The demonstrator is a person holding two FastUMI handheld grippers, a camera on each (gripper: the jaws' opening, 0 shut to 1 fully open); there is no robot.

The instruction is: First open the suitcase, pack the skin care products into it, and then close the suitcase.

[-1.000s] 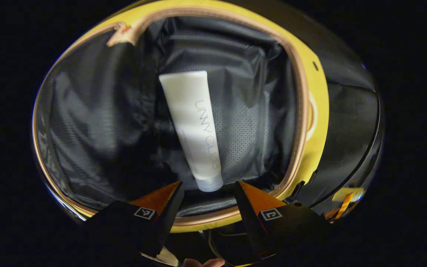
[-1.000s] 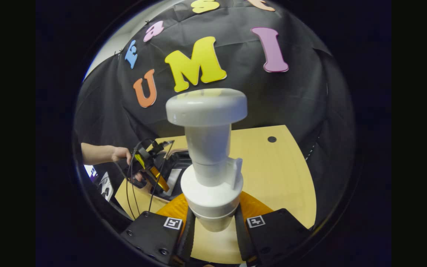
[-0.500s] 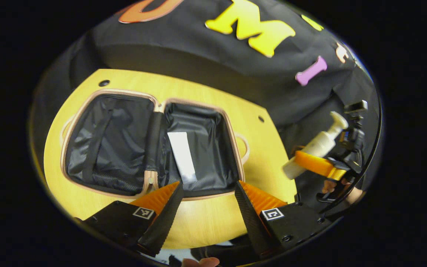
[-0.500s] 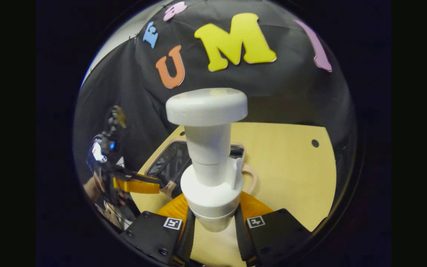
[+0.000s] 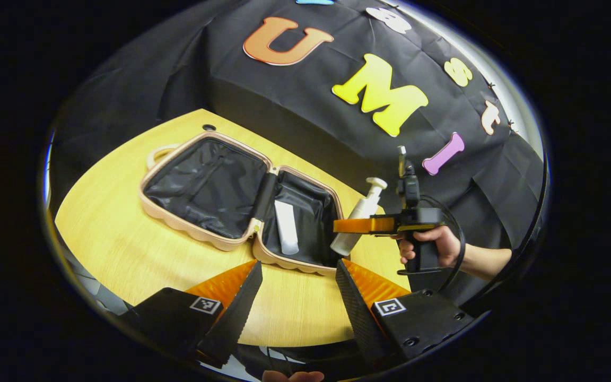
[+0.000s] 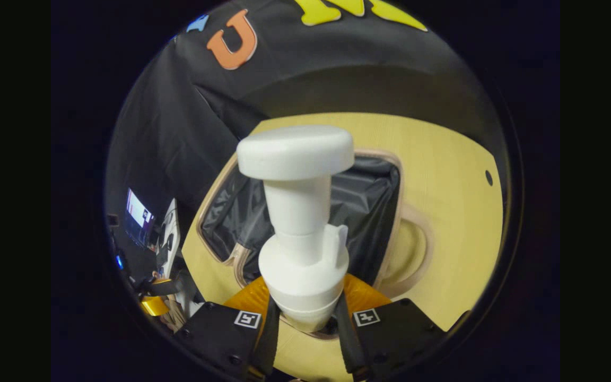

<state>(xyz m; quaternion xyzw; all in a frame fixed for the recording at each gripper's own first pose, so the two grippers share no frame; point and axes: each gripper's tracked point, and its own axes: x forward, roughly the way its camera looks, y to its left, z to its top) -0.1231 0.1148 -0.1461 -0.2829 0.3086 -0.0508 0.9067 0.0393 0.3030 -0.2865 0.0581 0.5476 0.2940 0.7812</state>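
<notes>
The suitcase (image 5: 199,225) lies open flat on the wooden table, its black lining showing in both halves. A white tube (image 5: 287,228) rests in the right half. My left gripper (image 5: 297,281) hangs open above the table's near edge, short of the suitcase, nothing between its fingers. My right gripper (image 6: 303,323) is shut on a white pump bottle (image 6: 300,223), held just over the rim of the suitcase (image 6: 369,212). In the left gripper view the same pump bottle (image 5: 358,217) tilts over the right half, gripped by the right gripper (image 5: 353,227) in a person's hand (image 5: 435,249).
The round wooden table (image 5: 109,244) has bare surface to the left and in front of the suitcase. Black cloth wall stands close behind the table. A screen and gear (image 6: 143,225) sit off the table's edge in the right gripper view.
My left gripper pulled back and up out of the suitcase, leaving the tube inside. My right gripper carried the pump bottle across the table to the suitcase's right half.
</notes>
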